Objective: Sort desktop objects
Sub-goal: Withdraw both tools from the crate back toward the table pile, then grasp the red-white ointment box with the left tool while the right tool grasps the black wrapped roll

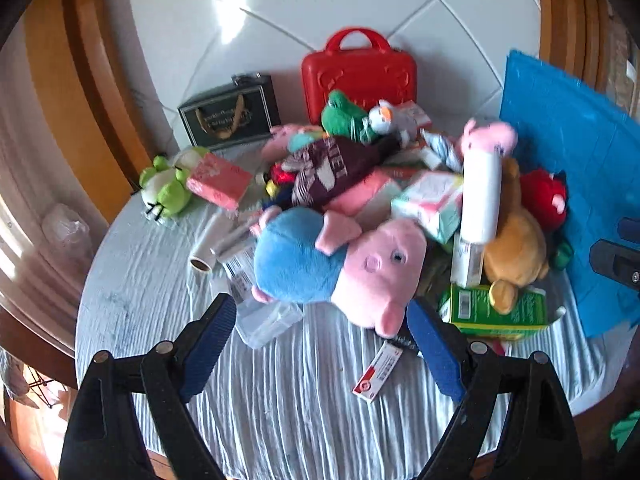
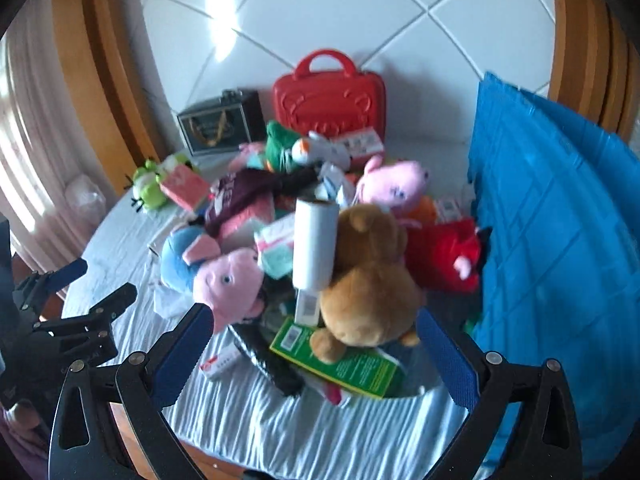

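I see the red case [image 1: 358, 76] shut behind the toy heap [image 1: 360, 216]; bare desk [image 1: 160, 300] lies near its edge; my left claw [image 1: 322, 344] and right claw [image 2: 316, 354] gape wide, empty.

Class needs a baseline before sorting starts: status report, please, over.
Left gripper open, empty. Right gripper open, empty. Pile unsorted: pig plush nearest left, brown bear plush nearest right. White roll leaning on bear.
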Tool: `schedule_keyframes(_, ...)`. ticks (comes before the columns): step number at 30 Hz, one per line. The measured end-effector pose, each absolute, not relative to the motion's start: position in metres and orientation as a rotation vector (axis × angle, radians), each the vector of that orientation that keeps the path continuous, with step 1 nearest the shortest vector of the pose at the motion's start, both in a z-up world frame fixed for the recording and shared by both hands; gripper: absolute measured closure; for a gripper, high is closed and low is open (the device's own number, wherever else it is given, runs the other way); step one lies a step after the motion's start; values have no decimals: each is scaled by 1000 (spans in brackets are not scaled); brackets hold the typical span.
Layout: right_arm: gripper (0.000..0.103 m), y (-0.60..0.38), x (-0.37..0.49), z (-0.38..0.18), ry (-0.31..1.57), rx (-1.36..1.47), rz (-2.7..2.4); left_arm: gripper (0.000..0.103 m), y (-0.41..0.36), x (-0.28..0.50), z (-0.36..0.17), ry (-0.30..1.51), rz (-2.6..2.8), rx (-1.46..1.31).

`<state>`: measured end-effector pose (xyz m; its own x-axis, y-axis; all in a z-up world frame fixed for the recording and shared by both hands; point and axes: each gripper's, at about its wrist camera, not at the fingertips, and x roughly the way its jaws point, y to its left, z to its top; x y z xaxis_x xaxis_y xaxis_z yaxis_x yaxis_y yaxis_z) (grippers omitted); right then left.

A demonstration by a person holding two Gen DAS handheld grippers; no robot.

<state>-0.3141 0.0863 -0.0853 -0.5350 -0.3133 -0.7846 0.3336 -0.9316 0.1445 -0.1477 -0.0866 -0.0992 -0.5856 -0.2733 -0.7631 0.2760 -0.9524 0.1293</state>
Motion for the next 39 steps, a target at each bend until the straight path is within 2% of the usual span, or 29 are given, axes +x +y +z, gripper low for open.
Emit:
schedule_keyframes(3, 0, 79, -314, -132, 4, 1408, -2420, 15, -92, -149, -143, 30, -2562, 1368)
schedule_keyframes(7, 0, 68, -313, -194, 16, 1584, -2334, 24, -90, -151, -197, 96, -2531, 1533)
schedule_keyframes(8, 0, 67, -313, -203, 20, 1606, -2315, 25, -88, -151, -209, 84, -2521, 1558)
schedule_keyframes(10, 0, 65, -311, -220, 18, 1633, -2276, 33, -84, -153, -229, 51, -2489, 1603)
schedule_keyframes(15, 0, 66, -311, -241, 2, 1650, -2227, 36, -78, -160, -265, 72, -2428, 1668)
schedule_keyframes(21, 21, 52, -310, -254, 129, 1583, -2193, 36, -73, -172, -277, 97, -2428, 1632)
schedule_keyframes(23, 24, 48, -310, -258, 128, 1582, -2178, 44, -74, -172, -277, 125, -2425, 1632)
schedule_keyframes(24, 24, 45, -311, -262, 125, 1589, -2167, 55, -77, -170, -277, 157, -2429, 1636)
schedule_keyframes(25, 25, 43, -311, -264, 125, 1592, -2167, 61, -79, -168, -277, 173, -2428, 1638)
schedule_keyframes(30, 28, 35, -310, -271, 102, 1615, -2171, 66, -96, -151, -276, 160, -2402, 1624)
schedule_keyframes(31, 39, 32, -308, -272, 90, 1625, -2153, 67, -100, -147, -275, 166, -2401, 1619)
schedule_keyframes(32, 43, 28, -304, -272, 103, 1633, -2145, 68, -105, -143, -276, 166, -2382, 1620)
schedule_keyframes(39, 42, 19, -289, -263, 130, 1636, -2133, 68, -118, -133, -278, 223, -2392, 1646)
